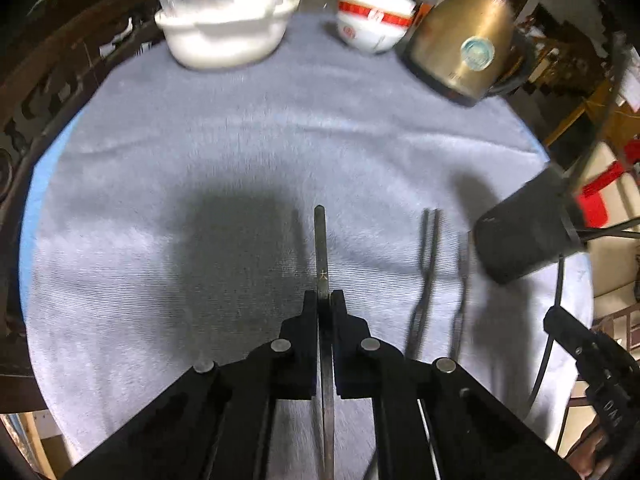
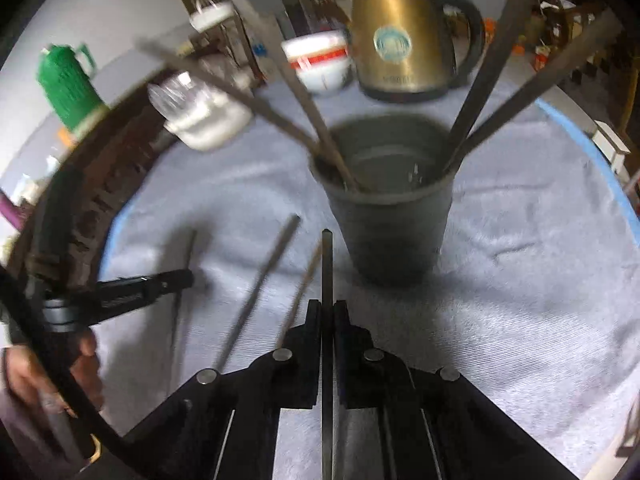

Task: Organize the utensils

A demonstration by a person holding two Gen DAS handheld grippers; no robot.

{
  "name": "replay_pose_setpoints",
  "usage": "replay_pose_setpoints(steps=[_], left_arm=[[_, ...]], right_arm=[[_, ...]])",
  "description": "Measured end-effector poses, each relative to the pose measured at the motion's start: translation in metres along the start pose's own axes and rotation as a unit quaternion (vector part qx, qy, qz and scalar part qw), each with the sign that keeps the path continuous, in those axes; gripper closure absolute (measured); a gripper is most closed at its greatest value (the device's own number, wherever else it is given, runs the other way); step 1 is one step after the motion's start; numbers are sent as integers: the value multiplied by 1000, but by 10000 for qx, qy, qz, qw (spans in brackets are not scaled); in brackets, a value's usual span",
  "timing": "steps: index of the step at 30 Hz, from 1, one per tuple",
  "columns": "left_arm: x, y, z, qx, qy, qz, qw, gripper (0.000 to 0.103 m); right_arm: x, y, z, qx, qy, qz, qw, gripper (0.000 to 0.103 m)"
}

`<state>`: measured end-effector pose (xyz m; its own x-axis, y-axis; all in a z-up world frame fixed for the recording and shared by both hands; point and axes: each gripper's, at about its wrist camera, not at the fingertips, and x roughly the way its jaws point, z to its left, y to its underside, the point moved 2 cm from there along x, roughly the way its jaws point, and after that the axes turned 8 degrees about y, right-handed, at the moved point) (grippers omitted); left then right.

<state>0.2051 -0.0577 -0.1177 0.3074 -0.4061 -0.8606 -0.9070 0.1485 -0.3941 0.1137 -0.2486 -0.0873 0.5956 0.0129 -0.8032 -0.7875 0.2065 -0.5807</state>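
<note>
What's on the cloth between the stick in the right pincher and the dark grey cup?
Nothing. In the right wrist view only bare grey cloth separates the thin dark chopstick clamped in the right gripper from the dark grey holder cup.

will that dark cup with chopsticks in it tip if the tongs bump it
Possibly: the tall dark grey plastic cup narrows toward its base, and the long dark chopsticks lean far past its rim. It probably slides poorly on the fuzzy grey cloth, favouring tipping.
</note>
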Motion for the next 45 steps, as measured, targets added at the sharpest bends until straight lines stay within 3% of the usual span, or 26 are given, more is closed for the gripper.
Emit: replay_pose_setpoints(steps=[9, 12, 17, 45], left_arm=[[-83, 7, -16, 243, 332, -961, 9945, 98], [-114, 15, -27, 411, 459, -1509, 9866, 98], [-137, 35, -40, 655, 335, -1998, 9771, 98], [-151, 42, -62, 826, -332, -2206, 9713, 97]], right_arm=[[-77, 0, -8, 30, -404, -912, 9950, 97], [-102, 6, -6, 53, -565, -1266, 9903, 97], [-126, 15, 4, -30, -518, -1749, 9832, 97], [-144, 20, 10, 92, -659, -2191, 9734, 97]])
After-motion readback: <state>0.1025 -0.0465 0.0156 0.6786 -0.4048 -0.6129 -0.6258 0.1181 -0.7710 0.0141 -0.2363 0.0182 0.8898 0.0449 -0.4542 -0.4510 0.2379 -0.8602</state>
